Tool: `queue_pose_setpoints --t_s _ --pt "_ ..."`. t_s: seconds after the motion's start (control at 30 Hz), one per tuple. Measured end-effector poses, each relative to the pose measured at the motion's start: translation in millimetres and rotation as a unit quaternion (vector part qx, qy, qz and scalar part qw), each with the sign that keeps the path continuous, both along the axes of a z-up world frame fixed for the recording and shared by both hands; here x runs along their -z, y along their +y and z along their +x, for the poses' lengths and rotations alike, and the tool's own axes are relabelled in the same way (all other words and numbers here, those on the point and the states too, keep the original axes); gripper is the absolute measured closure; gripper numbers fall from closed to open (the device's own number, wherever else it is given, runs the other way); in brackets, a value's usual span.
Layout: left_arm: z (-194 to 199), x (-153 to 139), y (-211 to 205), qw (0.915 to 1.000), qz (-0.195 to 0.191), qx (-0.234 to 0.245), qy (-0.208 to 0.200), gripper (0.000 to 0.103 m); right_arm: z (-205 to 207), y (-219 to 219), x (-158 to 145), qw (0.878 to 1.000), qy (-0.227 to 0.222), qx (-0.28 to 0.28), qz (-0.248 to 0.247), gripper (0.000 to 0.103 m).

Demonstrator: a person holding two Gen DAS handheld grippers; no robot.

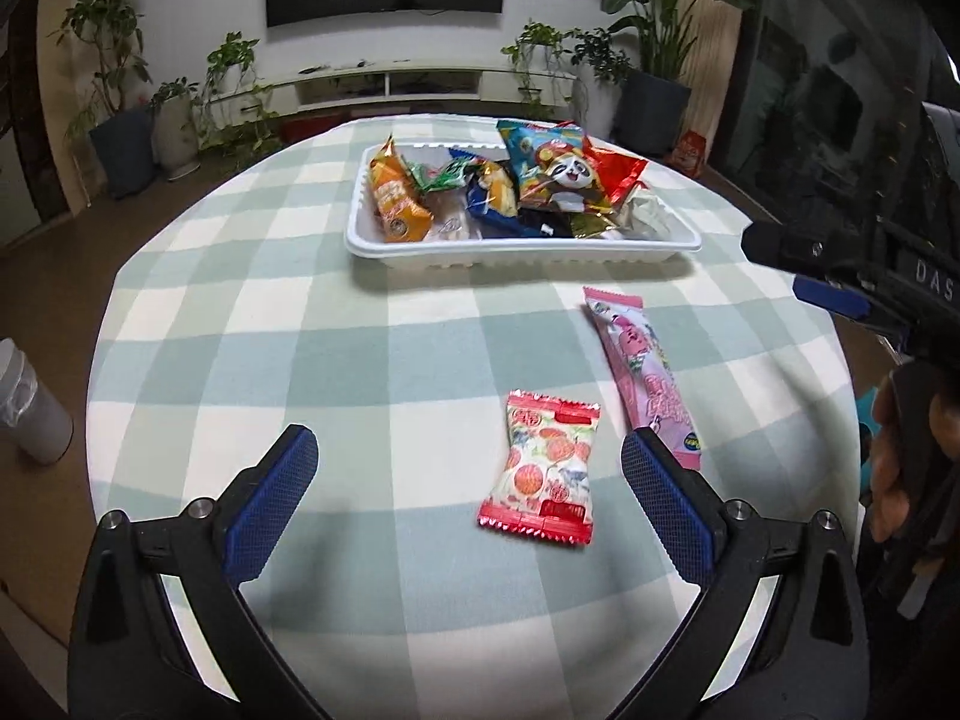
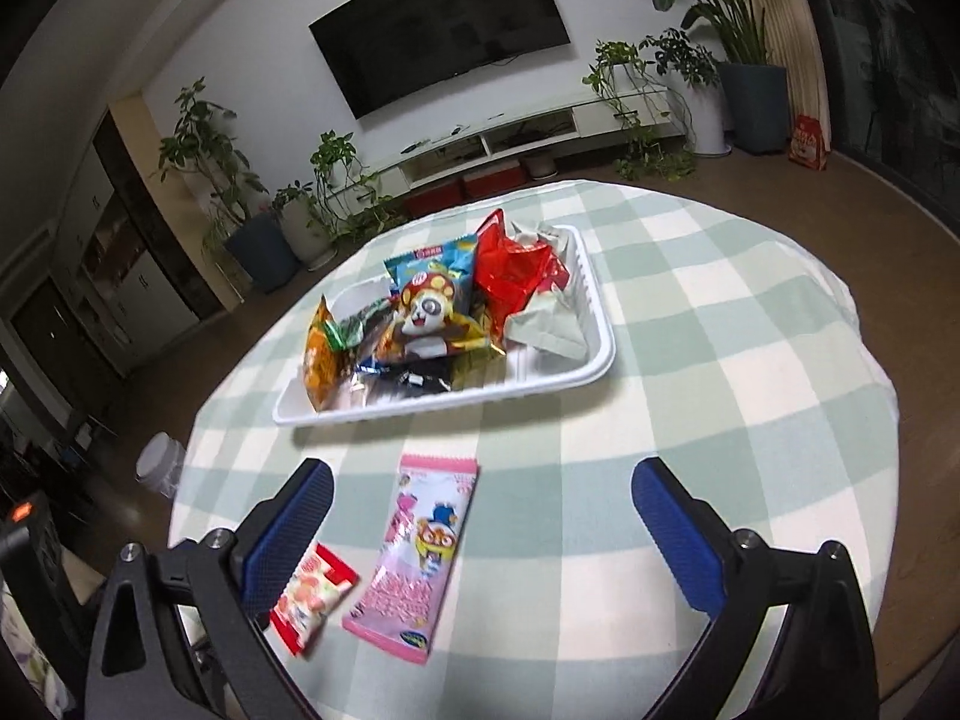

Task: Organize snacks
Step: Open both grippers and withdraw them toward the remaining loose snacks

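Nearest the left edge of the checked tablecloth [image 1: 360, 360], the left gripper [image 1: 468, 468] hovers wide open and empty. The red-and-white candy packet [image 1: 543, 468] lies flat between its pads, nearer the right one. Just right of it lies the long pink packet [image 2: 414, 546], which sits between the fingers of the right gripper [image 2: 480, 516], likewise spread wide and empty. Far behind both, the white tray [image 1: 522, 249] is heaped with snacks. Risks: thin foil may slide under closing pads, the two neighbouring packets may get nudged together, and anything dropped onto the pile may slip off.
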State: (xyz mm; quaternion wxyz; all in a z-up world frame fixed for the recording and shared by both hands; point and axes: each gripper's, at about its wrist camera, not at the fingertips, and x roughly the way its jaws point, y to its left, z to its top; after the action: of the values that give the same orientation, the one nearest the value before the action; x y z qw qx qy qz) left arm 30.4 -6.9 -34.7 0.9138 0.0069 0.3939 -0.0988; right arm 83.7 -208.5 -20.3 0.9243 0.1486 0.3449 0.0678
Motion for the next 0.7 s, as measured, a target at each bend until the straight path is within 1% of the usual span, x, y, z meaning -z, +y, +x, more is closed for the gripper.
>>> queue_pose_setpoints --t_s 0.13,0.33,0.57,0.6,0.7 --pt "7.9 -0.6 3.0 0.9998 0.004 -0.011 0.014 0.0 -1.0 1.4 5.9 1.0 0.01 0.0 -0.008 0.001" --pt "10.7 -3.2 0.7 0.9997 0.016 -0.01 0.016 0.0 -0.3 5.7 10.6 1.0 0.018 -0.002 -0.015 0.001" --pt "15.8 1.6 -1.1 0.9992 0.025 -0.01 0.029 0.0 1.4 9.8 12.2 1.0 0.023 -0.007 -0.019 0.001" --pt "17.3 2.5 -1.4 0.999 0.026 -0.011 0.036 0.0 1.4 10.1 12.3 1.0 0.023 -0.008 -0.019 0.001" --pt "24.8 9.9 -4.6 0.9968 0.029 -0.006 0.075 0.0 1.0 11.8 12.1 0.999 0.023 -0.011 -0.021 0.001"
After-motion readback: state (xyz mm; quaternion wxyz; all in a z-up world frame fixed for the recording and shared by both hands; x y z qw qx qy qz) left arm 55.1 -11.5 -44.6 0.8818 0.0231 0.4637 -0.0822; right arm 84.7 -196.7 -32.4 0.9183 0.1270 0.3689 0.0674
